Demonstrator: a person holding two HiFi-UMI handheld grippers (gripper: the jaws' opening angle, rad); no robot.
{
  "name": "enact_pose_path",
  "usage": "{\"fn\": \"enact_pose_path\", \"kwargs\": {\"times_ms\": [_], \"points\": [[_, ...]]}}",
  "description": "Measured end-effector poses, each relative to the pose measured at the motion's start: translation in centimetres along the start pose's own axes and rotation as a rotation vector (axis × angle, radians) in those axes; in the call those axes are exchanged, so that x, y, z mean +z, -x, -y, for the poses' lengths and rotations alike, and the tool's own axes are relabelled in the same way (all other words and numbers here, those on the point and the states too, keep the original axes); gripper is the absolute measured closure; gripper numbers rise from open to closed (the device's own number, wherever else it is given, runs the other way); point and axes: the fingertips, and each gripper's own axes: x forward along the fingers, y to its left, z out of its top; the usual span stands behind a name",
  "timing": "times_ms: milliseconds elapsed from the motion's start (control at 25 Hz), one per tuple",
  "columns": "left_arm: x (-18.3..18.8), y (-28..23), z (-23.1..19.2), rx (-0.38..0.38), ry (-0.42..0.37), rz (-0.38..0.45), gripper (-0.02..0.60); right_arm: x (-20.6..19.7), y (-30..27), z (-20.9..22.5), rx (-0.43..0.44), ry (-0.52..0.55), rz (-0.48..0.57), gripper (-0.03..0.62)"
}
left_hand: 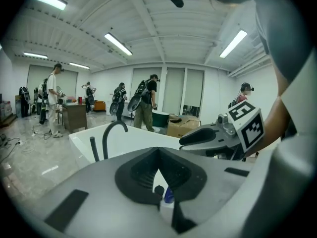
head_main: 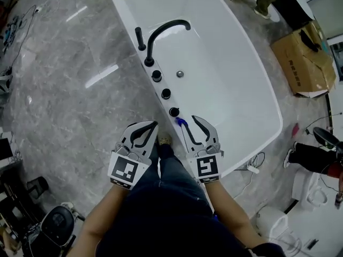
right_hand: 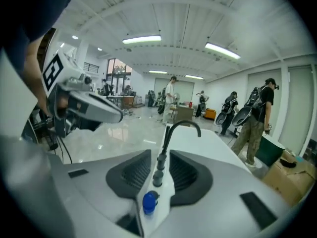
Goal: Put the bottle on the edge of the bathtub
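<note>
A small bottle with a blue cap [head_main: 181,122] stands on the near rim of the white bathtub [head_main: 124,9], just below the row of black knobs [head_main: 166,93]. My right gripper [head_main: 189,122] is open around it. In the right gripper view the blue cap [right_hand: 150,202] sits deep between the two spread jaws of the right gripper [right_hand: 159,155], and the pads do not press on it. My left gripper [head_main: 154,125] hangs over the floor beside the tub, with its tips together. In the left gripper view the left gripper [left_hand: 158,150] is shut, and the bottle [left_hand: 169,195] shows through the gap below its tips.
A black arched faucet [head_main: 161,31] rises from the rim beyond the knobs. A cardboard box [head_main: 303,60] lies past the tub at the right. Cables and white fittings [head_main: 268,218] sit on the marble floor at the lower right. Several people stand farther off in the room.
</note>
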Motion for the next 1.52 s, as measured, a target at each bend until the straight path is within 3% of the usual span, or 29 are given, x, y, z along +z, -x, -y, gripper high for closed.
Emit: {"fn": "enact_pose_path", "kwargs": {"times_ms": [80,160,520,720,960,1520], "points": [[2.5,0.6,-0.5,0.026,-0.015,0.061,0.559,3.4,1.3,1.3,-0.041,-0.034,0.065,0.530],[5.2,1.3,-1.1,0.052,-0.035,0.120,0.559,6.7,2.3,2.7,-0.076,-0.074,0.125,0.550],[18.5,6.0,-3.5,0.171,-0.119,0.383,0.560,20.2,8.0,6.8,-0.215,-0.038,0.388,0.566],[24.6,9.4,-3.4,0.246,-0.166,0.477,0.560,26.7,11.6,7.2,-0.258,0.010,0.494,0.566],[27.4,11.8,-1.5,0.254,-0.184,0.530,0.560,28.4,14.3,6.4,-0.269,0.019,0.556,0.566],[27.0,11.3,-0.6,0.254,-0.179,0.517,0.560,27.1,14.8,6.9,-0.264,-0.001,0.540,0.566]]}}
